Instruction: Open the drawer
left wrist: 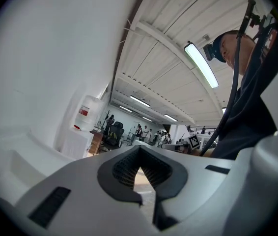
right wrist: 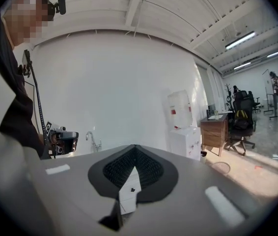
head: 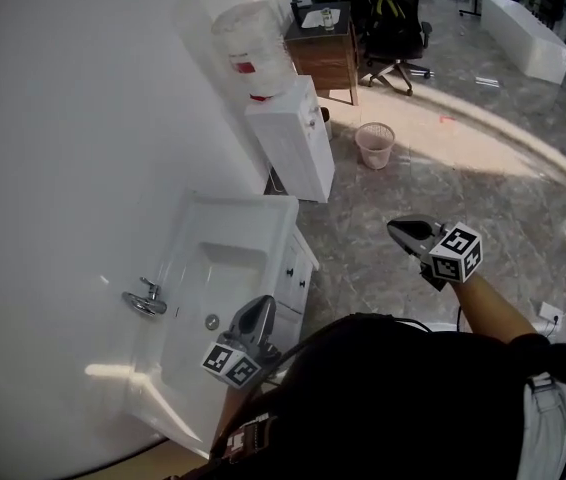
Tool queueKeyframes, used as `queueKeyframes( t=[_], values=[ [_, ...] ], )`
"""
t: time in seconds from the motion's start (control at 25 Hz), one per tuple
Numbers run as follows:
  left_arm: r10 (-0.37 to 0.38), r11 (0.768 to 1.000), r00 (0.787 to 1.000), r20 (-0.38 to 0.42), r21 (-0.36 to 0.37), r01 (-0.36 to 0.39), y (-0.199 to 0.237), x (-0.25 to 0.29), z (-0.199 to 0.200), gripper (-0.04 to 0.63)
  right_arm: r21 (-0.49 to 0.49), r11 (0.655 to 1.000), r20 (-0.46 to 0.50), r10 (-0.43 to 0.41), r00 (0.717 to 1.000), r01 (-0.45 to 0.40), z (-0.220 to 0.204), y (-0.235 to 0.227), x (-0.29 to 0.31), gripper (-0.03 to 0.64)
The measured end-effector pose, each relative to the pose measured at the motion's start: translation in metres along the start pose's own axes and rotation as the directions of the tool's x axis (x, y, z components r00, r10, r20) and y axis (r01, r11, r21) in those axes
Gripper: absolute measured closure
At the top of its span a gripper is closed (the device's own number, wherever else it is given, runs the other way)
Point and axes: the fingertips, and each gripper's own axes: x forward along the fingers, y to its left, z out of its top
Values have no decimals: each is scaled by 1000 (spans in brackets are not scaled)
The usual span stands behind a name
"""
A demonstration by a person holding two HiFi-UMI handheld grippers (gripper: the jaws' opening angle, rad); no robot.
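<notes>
Up against the white wall we've got the sink cabinet, basin on top, front facing out over the grey floor. Further along the same wall stands a water dispenser, which has nothing to do with the job.

The drawer is on that cabinet front, just under the basin's rim. It's a plain white panel that looks fully shut and flush to us, with small dark knobs on it. Honestly it's tiny in the head view, so we can't say how the front is split up.

Neither of the tongs touches the cabinet, which reads to us like an approach pose, with nothing started yet. The left tongs sit by the cabinet's near front corner, pinched together with nothing in them, so we'd guess they're just along for the ride. The right tongs are out over the floor in front of the cabinet, well apart from it, also pinched closed and empty.

In the right gripper view, what looks like a bit of white panel with one of those knobs peeks through the gap behind the pads, so we reckon they're being lined up on it. They'd have to spread before grabbing, and a knob that small looks easy to slip off.
</notes>
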Motion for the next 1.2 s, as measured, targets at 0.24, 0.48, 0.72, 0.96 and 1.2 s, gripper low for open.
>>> queueKeyframes(
  t=[0.24, 0.48, 0.72, 0.96, 1.2],
  values=[
    [-113, 994, 994, -8, -12, 113, 46, 14, 22, 595, -13, 995, 14, -98, 995, 98, 22, 8, 23, 617],
    [-244, 970, 970, -27, -27, 243, 85, 24, 38, 595, 5, 977, 11, -213, 977, 213, 39, 19, 44, 617],
    [-363, 929, 931, -48, -91, 358, 113, 46, 33, 595, 18, 946, -7, -325, 946, 325, 44, 23, 50, 617],
    [-463, 882, 882, -83, -139, 450, 116, 75, 17, 595, 42, 902, -29, -429, 903, 430, 31, 21, 30, 617],
    [-502, 864, 857, -118, -121, 489, 106, 105, 7, 595, 75, 878, -10, -474, 880, 474, 22, 2, 1, 617]
  ],
)
